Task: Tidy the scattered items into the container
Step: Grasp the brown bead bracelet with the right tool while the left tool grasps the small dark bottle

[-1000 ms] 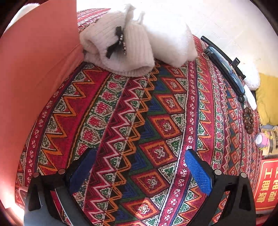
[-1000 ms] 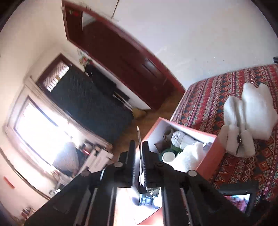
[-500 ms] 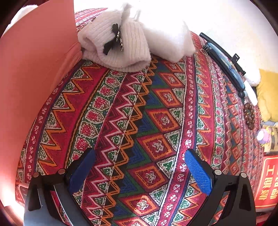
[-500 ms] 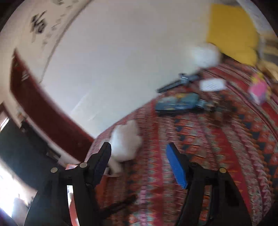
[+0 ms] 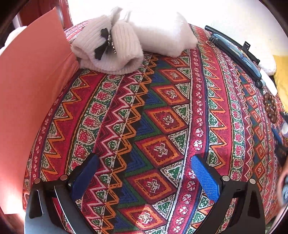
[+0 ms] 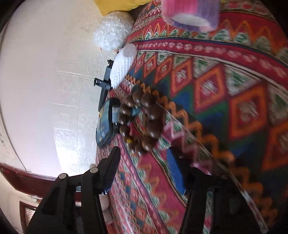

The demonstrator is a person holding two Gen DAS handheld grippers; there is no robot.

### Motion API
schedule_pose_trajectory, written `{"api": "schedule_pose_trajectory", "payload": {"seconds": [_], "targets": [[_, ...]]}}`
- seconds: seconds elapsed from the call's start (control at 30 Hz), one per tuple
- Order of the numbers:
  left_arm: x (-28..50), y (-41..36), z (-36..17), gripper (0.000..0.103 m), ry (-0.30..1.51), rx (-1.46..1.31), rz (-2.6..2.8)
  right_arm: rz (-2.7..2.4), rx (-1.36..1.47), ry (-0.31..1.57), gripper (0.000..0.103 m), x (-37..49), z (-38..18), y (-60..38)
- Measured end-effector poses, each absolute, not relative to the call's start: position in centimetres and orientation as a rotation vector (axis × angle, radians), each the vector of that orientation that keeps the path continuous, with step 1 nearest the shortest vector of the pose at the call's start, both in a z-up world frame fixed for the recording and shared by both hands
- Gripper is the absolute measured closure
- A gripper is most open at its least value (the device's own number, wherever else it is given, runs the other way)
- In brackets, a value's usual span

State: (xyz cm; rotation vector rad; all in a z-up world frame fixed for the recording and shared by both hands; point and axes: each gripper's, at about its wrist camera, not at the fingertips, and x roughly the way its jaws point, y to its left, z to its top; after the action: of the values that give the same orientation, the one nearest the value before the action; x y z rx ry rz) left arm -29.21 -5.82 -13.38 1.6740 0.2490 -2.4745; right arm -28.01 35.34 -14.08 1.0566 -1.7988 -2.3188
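- Hanging over a bed (image 5: 162,126) under a red, green and blue patterned cover: left tool (image 5: 144,178), blue pads (image 5: 205,178) wide apart, nothing between them.
- Far left on that cover: white ribbed knit piece (image 5: 115,54) with a dark beaded bow (image 5: 104,45), touching a white fluffy item (image 5: 162,39) just to its right.
- Standing at the left edge of the left wrist view: orange container wall (image 5: 27,108), close beside the knit piece.
- Along the far right edge of the bed: long dark flat item with a blue face (image 5: 239,55), then a string of brown wooden beads (image 5: 270,108) nearer.
- Tilted sideways in a blurred view: right tool (image 6: 144,172), jaws closing, part-way apart, only patterned cover between the fingers.
- Lying just beyond the right tool's fingertips: brown beads (image 6: 144,122) in a loose ring, not touched by either finger.
- Past the beads: blue-faced dark item (image 6: 105,126), a white knitted round (image 6: 124,64), a white fluffy ball (image 6: 113,34), a pink and purple knit cuff (image 6: 190,12).
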Motion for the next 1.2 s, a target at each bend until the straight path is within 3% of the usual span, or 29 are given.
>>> {"api": "schedule_pose_trajectory", "payload": {"seconds": [0.03,0.17,0.37,0.63,0.7,0.77,0.9,1.03,1.13,1.17,1.2], "targets": [[-29.3,-5.8,-13.4,0.001,0.243,1.676,-2.477,-2.312,1.051,-1.809,0.058,-28.8,-14.4,35.4],[-29.7,-5.3,-13.6,0.001,0.212,1.672,-2.483,-2.299,1.016,-1.880,0.087,-30.6,-16.1,35.6],[-29.8,-4.0,-12.4,0.001,0.200,1.621,-2.616,-2.209,0.870,-1.964,0.085,-29.1,-14.2,35.9],[-31.1,3.8,-7.6,0.001,-0.012,1.437,-3.005,-2.329,0.485,-1.759,0.085,-19.1,-1.3,37.8],[-33.3,8.3,-7.1,0.008,-0.157,1.445,-3.107,-2.402,0.398,-1.706,0.085,-16.4,0.9,38.7],[-35.8,12.5,-7.0,0.025,-0.318,1.471,-3.209,-2.444,0.360,-1.671,0.085,-16.1,2.3,39.8],[-42.8,19.7,-7.9,0.026,-0.522,1.541,-3.241,-2.451,0.323,-1.651,0.085,-16.9,3.6,42.0],[-49.9,23.9,-9.7,0.029,-0.506,1.637,-3.180,-2.475,0.359,-1.640,0.085,-17.0,3.7,43.4],[-53.6,25.4,-10.3,0.031,-0.397,1.675,-3.171,-2.424,0.385,-1.663,0.085,-18.1,2.8,44.4],[-54.3,25.8,-10.4,0.039,-0.381,1.670,-3.167,-2.415,0.386,-1.671,0.085,-18.5,2.6,44.7],[-55.0,26.2,-10.7,0.054,-0.375,1.684,-3.146,-2.408,0.387,-1.677,0.085,-18.8,2.4,45.0]]}}
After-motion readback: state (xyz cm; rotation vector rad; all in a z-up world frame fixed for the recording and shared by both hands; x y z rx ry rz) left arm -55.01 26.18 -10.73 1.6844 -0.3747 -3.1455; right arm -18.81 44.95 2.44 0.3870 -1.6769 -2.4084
